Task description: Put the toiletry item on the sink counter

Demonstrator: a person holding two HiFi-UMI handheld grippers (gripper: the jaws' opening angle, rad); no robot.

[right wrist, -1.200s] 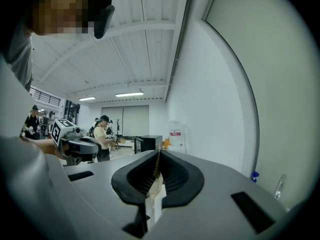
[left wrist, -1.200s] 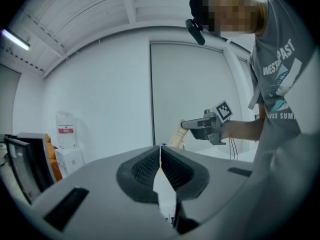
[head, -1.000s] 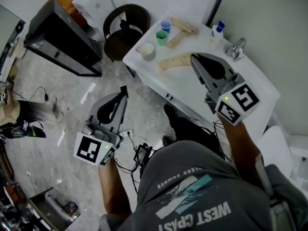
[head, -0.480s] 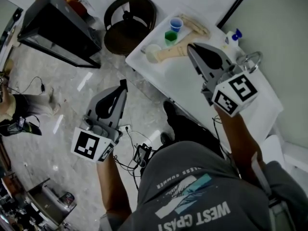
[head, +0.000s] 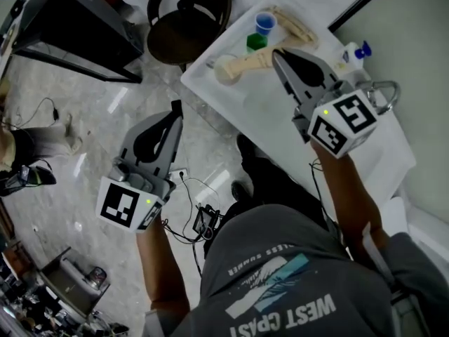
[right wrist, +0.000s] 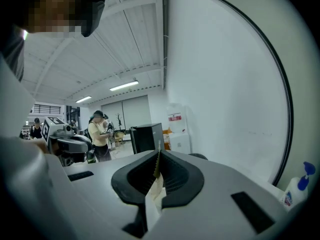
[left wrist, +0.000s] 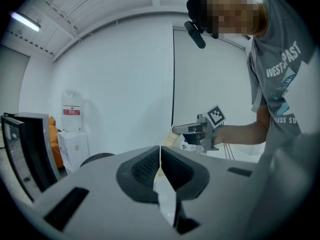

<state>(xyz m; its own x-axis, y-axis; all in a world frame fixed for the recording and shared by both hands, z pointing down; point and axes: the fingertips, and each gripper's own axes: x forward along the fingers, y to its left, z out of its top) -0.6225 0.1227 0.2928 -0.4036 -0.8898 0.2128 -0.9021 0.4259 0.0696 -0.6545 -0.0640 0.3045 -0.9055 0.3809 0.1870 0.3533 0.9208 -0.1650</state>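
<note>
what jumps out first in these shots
Two grey tongs, each with a black-and-white marker cube: the right tongs hang shut over the white counter, the left tongs shut over the floor beside it. At the counter's far end stand a blue cup and a green cup.

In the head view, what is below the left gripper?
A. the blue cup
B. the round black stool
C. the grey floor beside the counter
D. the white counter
C: the left gripper hangs over the grey floor, to the left of the white counter; only the right gripper is above that counter.
</note>
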